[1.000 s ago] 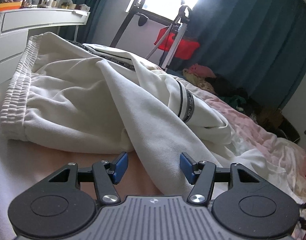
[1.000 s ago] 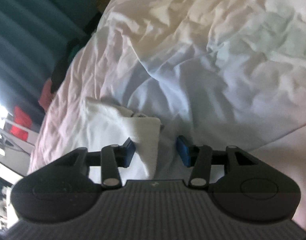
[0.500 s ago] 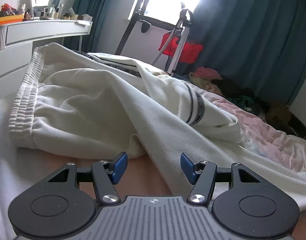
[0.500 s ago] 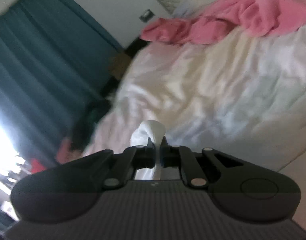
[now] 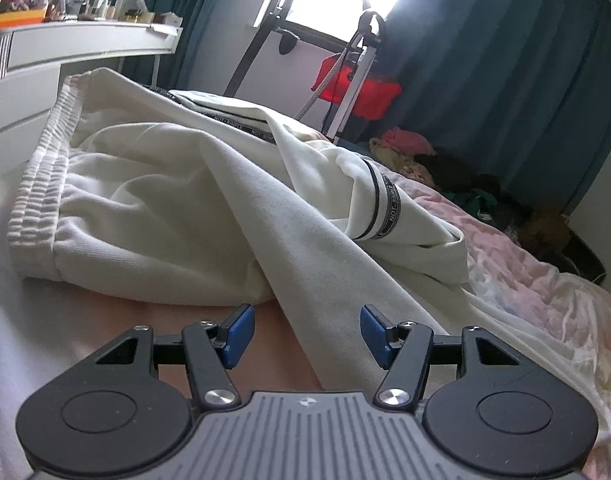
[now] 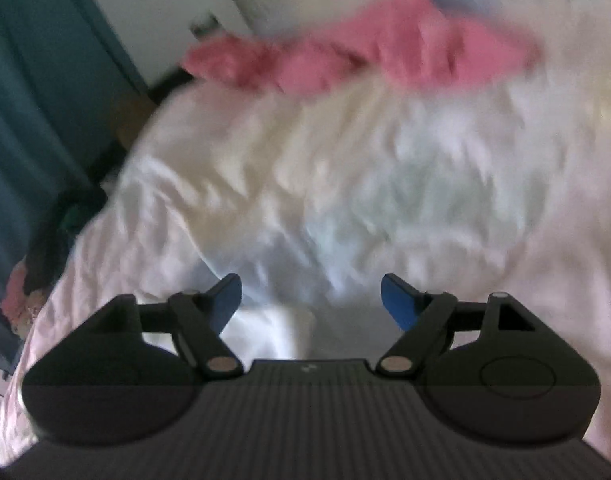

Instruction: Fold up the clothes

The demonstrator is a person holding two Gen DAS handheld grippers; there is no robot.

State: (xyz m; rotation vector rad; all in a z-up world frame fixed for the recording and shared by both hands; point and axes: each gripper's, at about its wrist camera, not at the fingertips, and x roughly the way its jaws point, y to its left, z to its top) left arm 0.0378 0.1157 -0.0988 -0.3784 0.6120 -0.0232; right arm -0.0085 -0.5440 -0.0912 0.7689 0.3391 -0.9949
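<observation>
While our left gripper [image 5: 303,334] hovers low over the bed [image 5: 33,320], its blue fingers [image 5: 237,334] stand apart with a fold of the cream trousers [image 5: 177,208] running between them, unpressed. These trousers lie crumpled just beyond, waistband far left, striped leg to the right. Our right gripper [image 6: 310,300] has its jaws opening wide over the blurred white sheet [image 6: 385,184], gripping nothing; a pink garment [image 6: 365,52] lies far off.

The left wrist view sits low and close behind the cream trousers [image 5: 177,200], facing across the bed [image 5: 525,280] toward the far window. The right wrist view, blurred, looks down from higher over the same bed [image 6: 365,184]; both catch the teal curtains [image 5: 505,80].
</observation>
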